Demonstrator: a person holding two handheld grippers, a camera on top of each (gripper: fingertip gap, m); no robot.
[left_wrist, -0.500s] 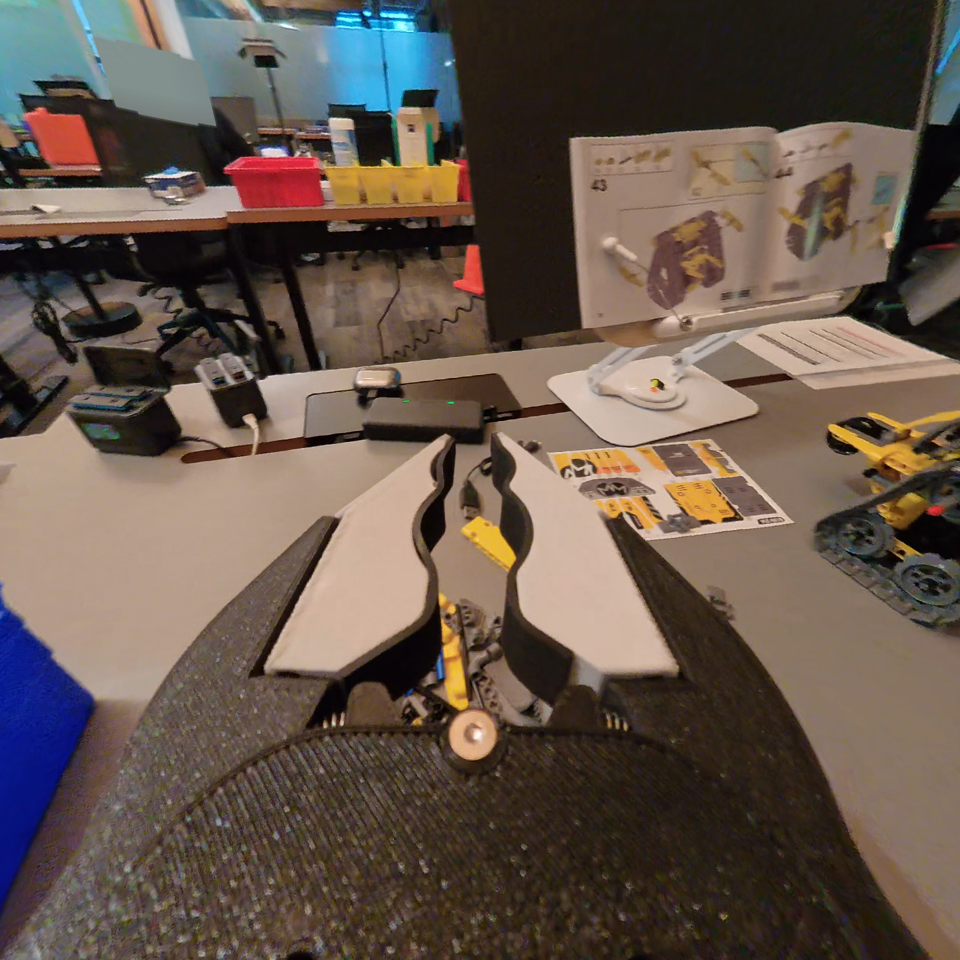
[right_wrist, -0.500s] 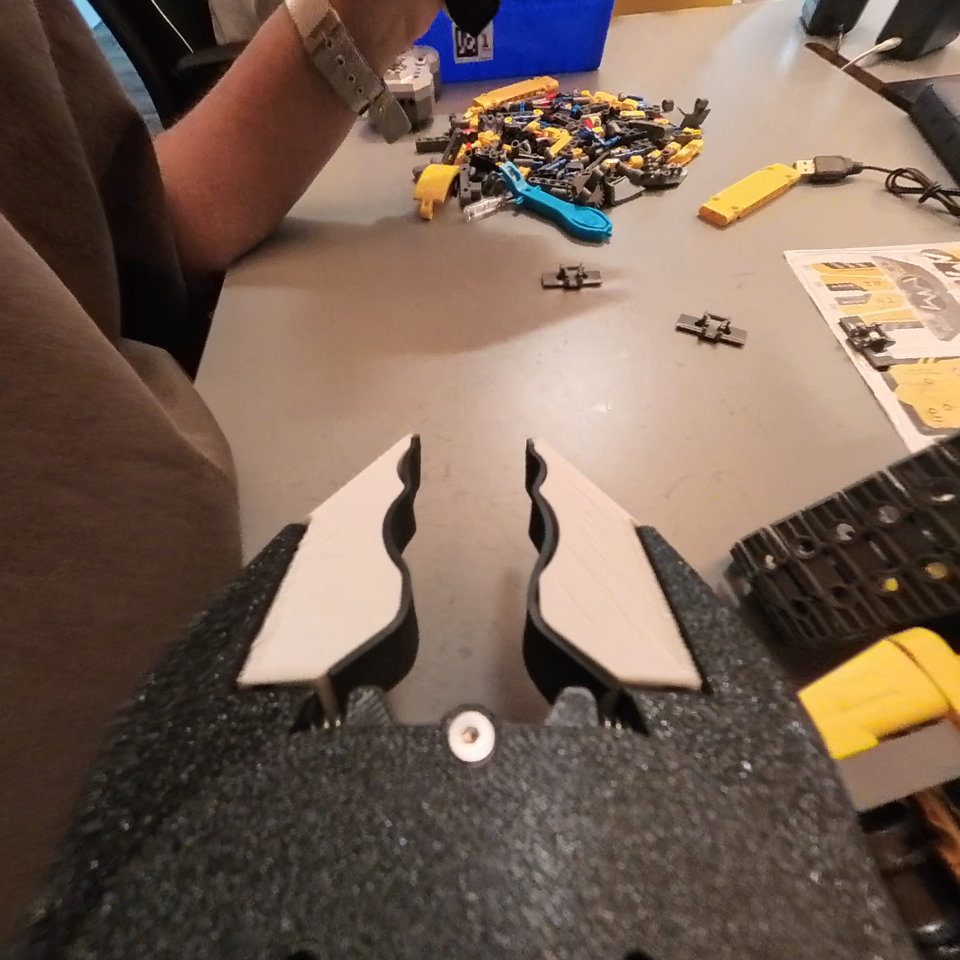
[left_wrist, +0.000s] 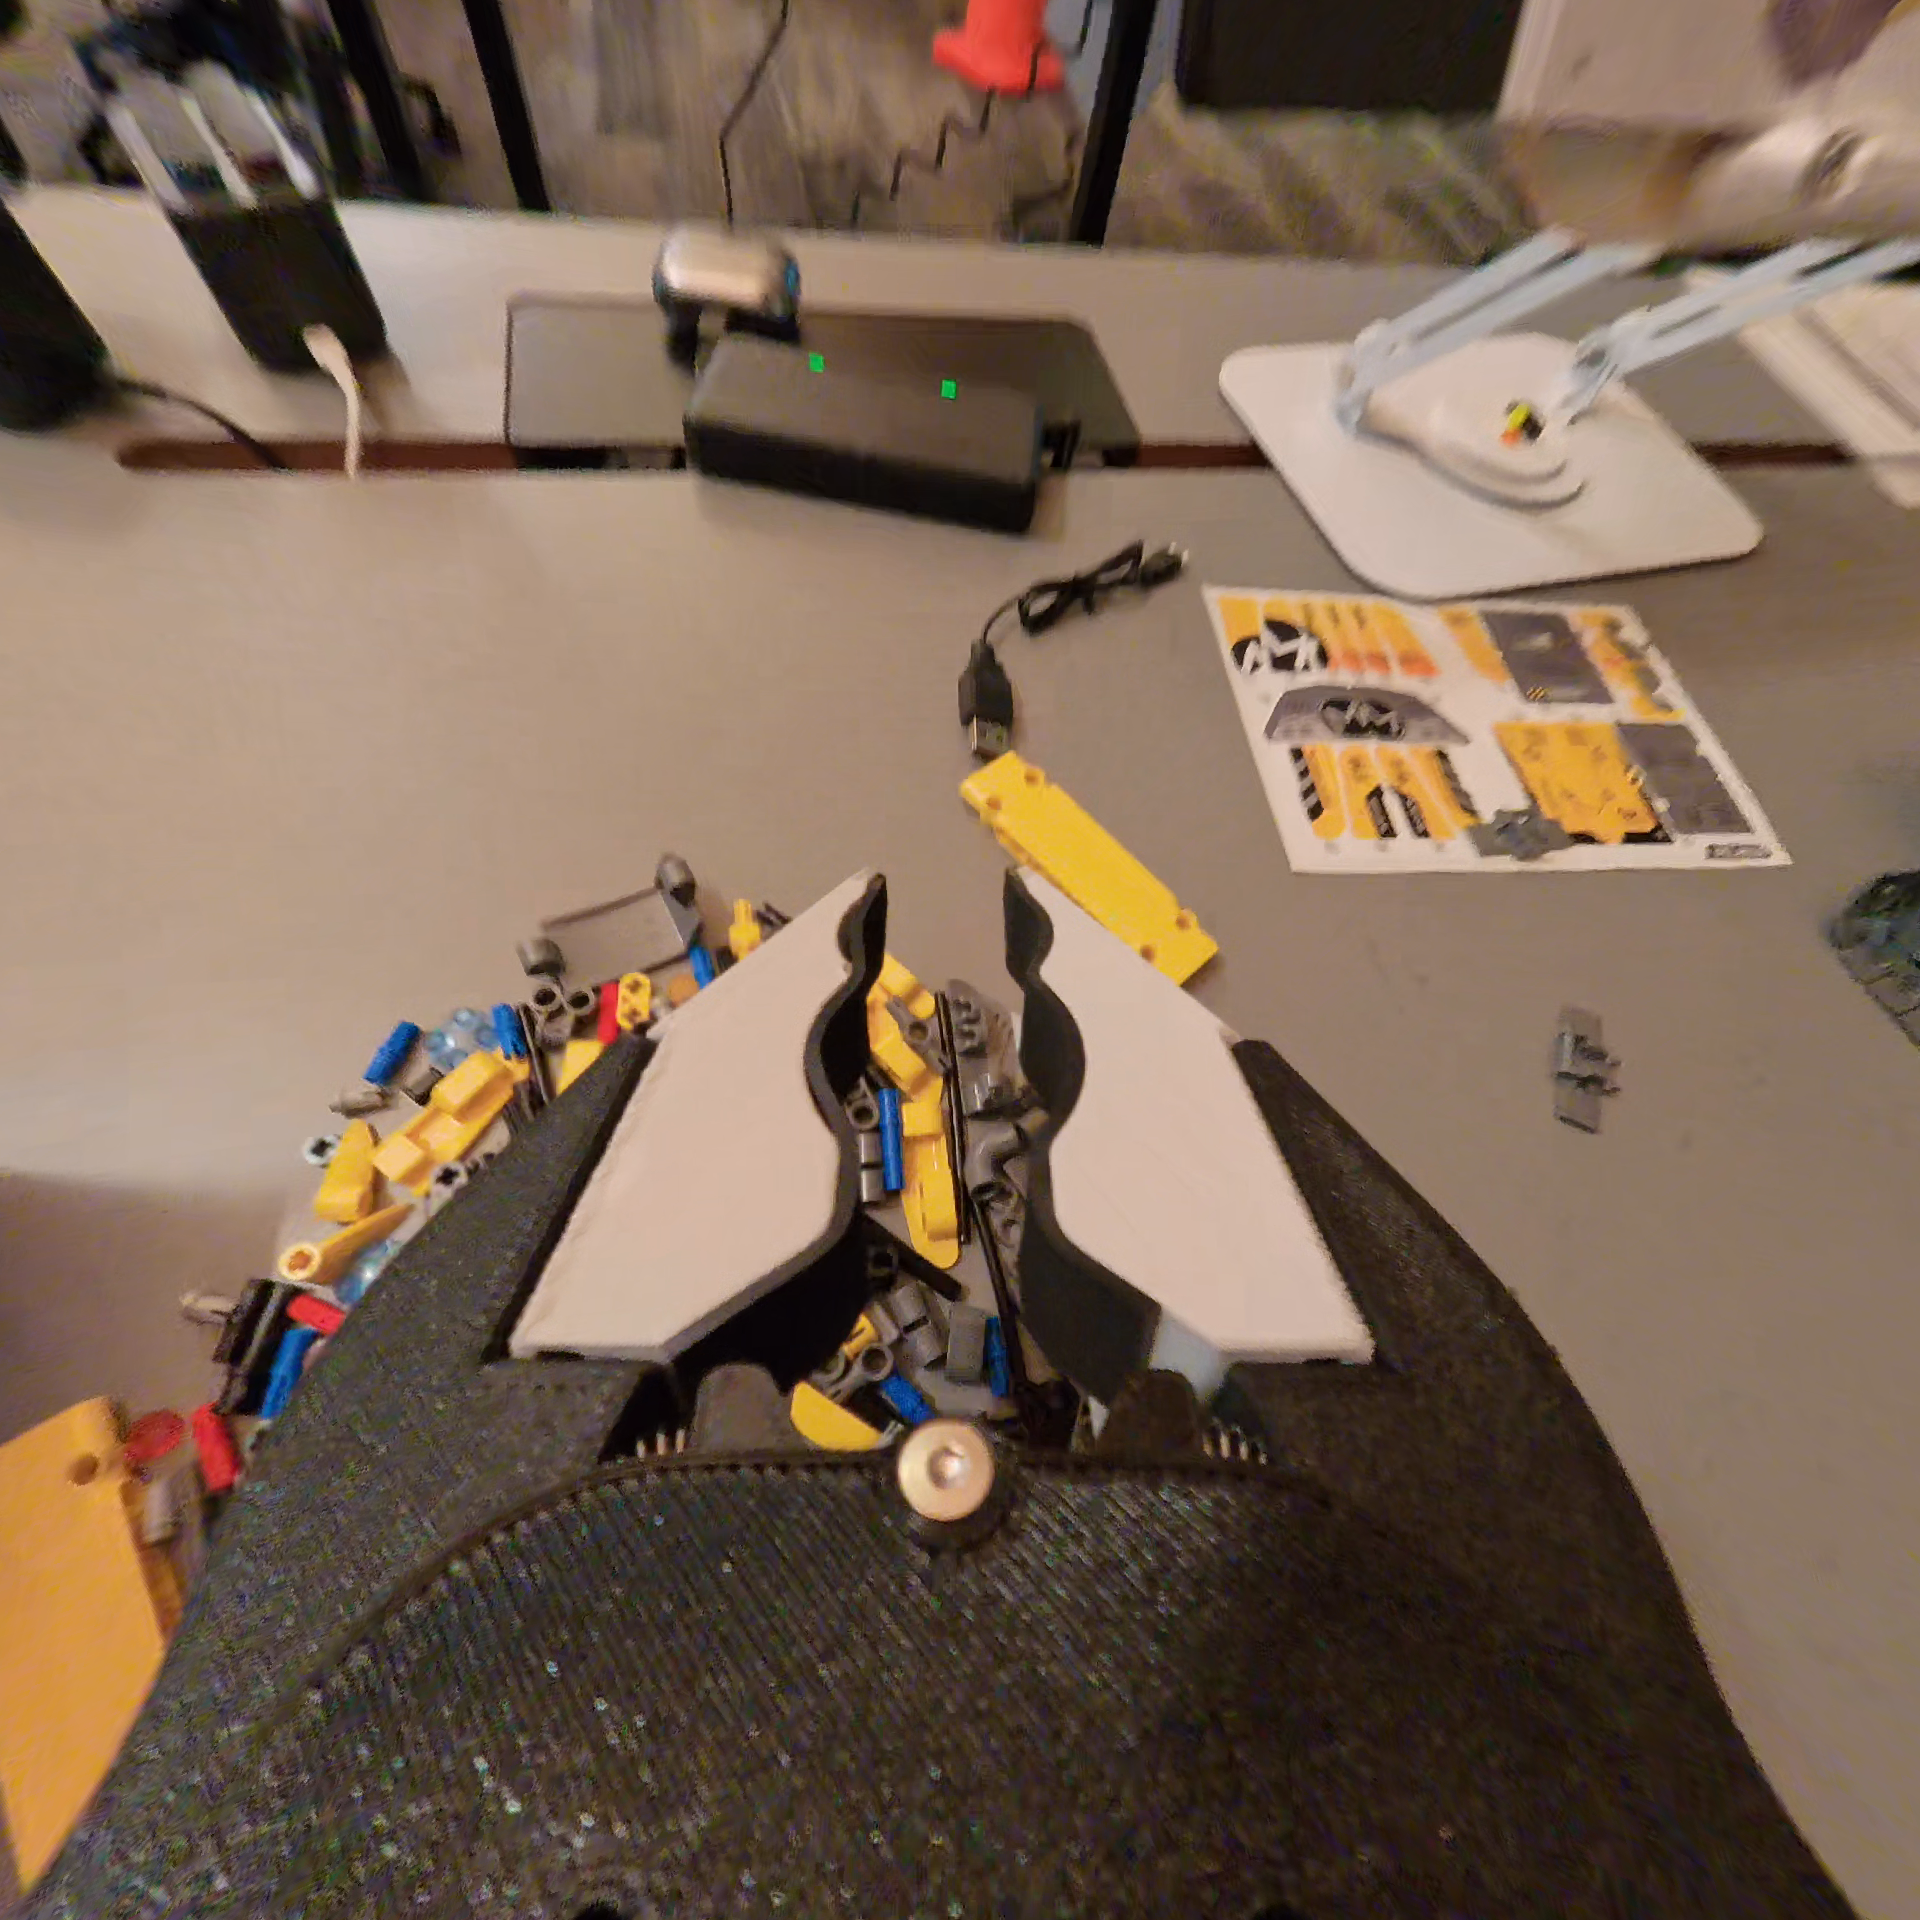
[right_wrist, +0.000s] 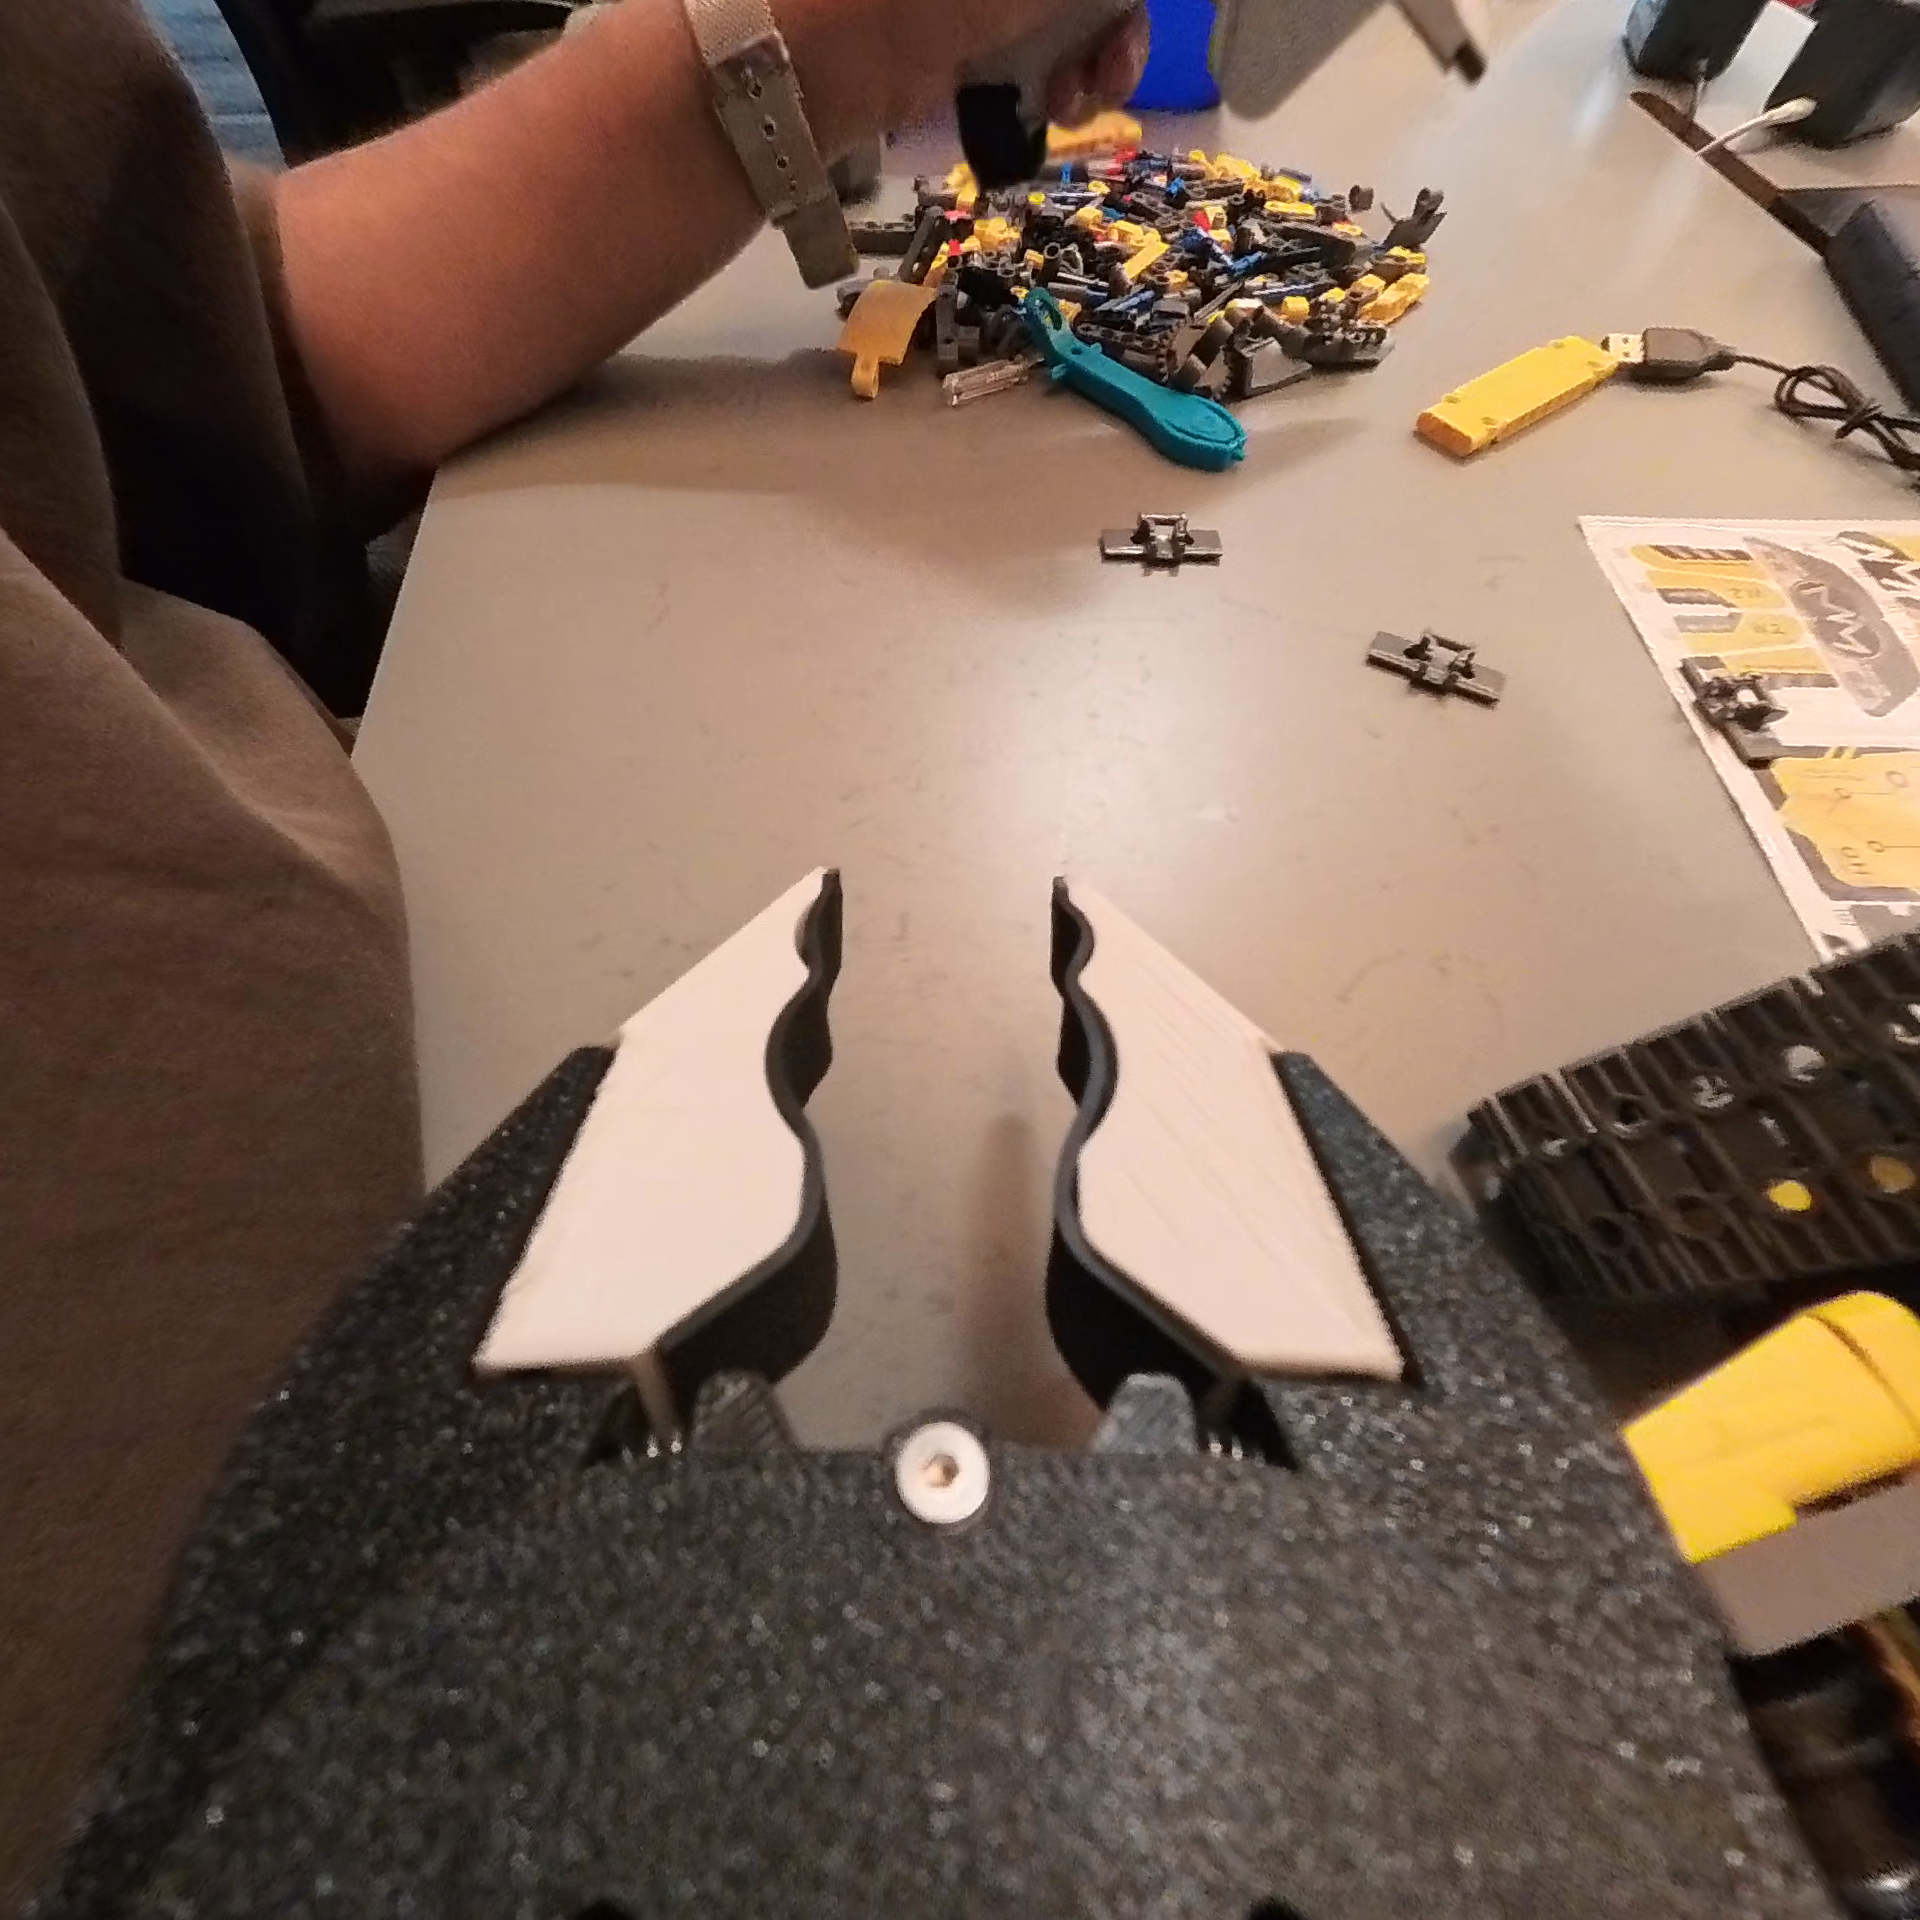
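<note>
Grey table top (left_wrist: 312, 727) carries a heap of small building-toy parts (left_wrist: 457, 1101), yellow, blue, grey and red, and the left gripper (left_wrist: 943, 902) hangs right over that heap with its two fingers parted and nothing between them; whether the tips touch any part I cannot tell, as the view is blurred there. To pick cleanly from such a heap, it seems wise to come down on one piece lying free at the edge, fingers straddling its narrow side. Just past the heap lies a long yellow plate (left_wrist: 1086, 868), with a black USB plug (left_wrist: 987, 698) beyond it and a sticker sheet (left_wrist: 1475, 727) farther off to the heap's side. The right gripper (right_wrist: 945, 896) is also open and empty, well apart from the heap, over bare table, with a black tracked model (right_wrist: 1714, 1143) beside it.
</note>
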